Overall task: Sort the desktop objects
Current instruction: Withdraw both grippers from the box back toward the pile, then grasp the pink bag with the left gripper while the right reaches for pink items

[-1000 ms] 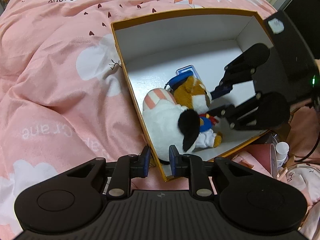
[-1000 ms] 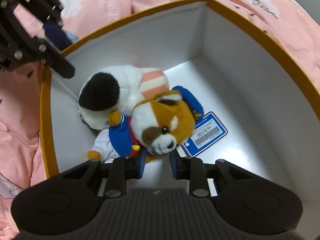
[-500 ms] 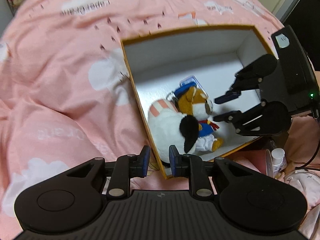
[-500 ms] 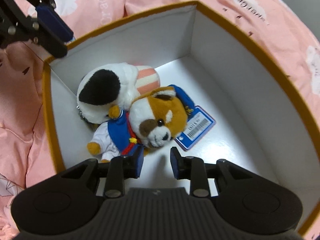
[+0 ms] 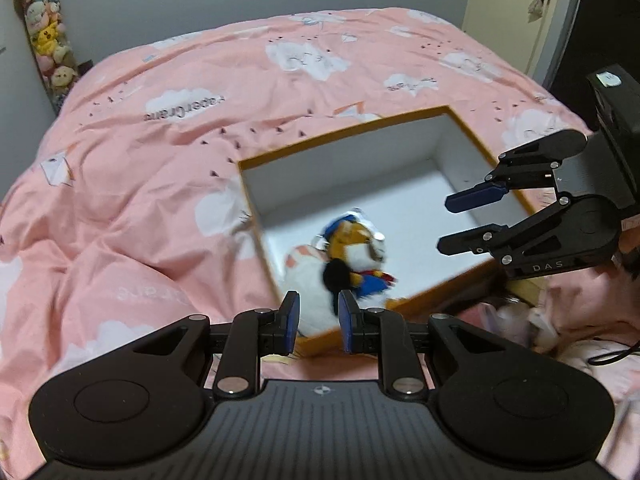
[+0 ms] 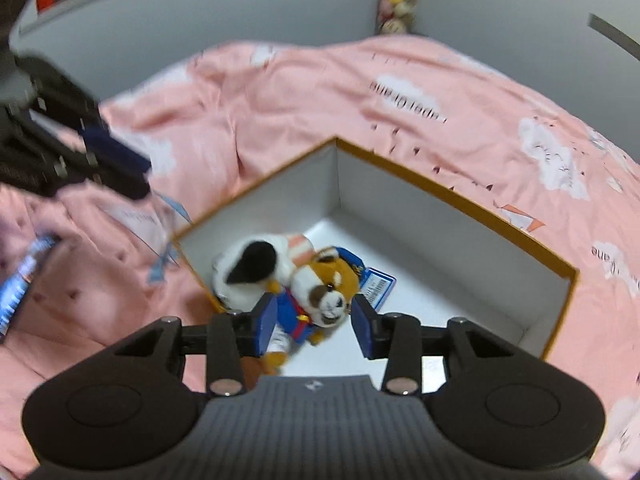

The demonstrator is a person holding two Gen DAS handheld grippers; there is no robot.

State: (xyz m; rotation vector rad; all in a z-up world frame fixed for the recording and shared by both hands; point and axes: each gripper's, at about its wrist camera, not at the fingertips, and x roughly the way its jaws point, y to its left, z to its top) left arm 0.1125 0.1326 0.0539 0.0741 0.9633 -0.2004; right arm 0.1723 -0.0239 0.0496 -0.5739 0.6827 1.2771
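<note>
Pink bedding [image 5: 168, 184] printed with white clouds covers the bed; grey walls stand behind it. A strip of small plush dolls [image 5: 44, 36] hangs on the wall at far left, and a pale door [image 5: 532, 12] stands at far right.

Left tongs [image 5: 318, 322]: the blue pads are parted by a narrow gap with nothing between them. They hover above the near rim of the box [image 5: 352, 128], touching nothing.

Right tongs [image 6: 316, 326]: the jaws are opening and grasp nothing. The fox toy [image 6: 320, 292] shows in the gap but lies below on the box floor, clear of both pads. In the left view these tongs hang over the box's right edge.

Count: one orange-rimmed box with white inside, resting on the bedding. Two plush toys lie in its near-left corner, touching each other: one white toy [image 6: 252, 276] with a black patch and pink stripes, and one fox toy in blue clothes. One blue barcode tag [image 6: 378, 282] lies beside the fox.
</note>
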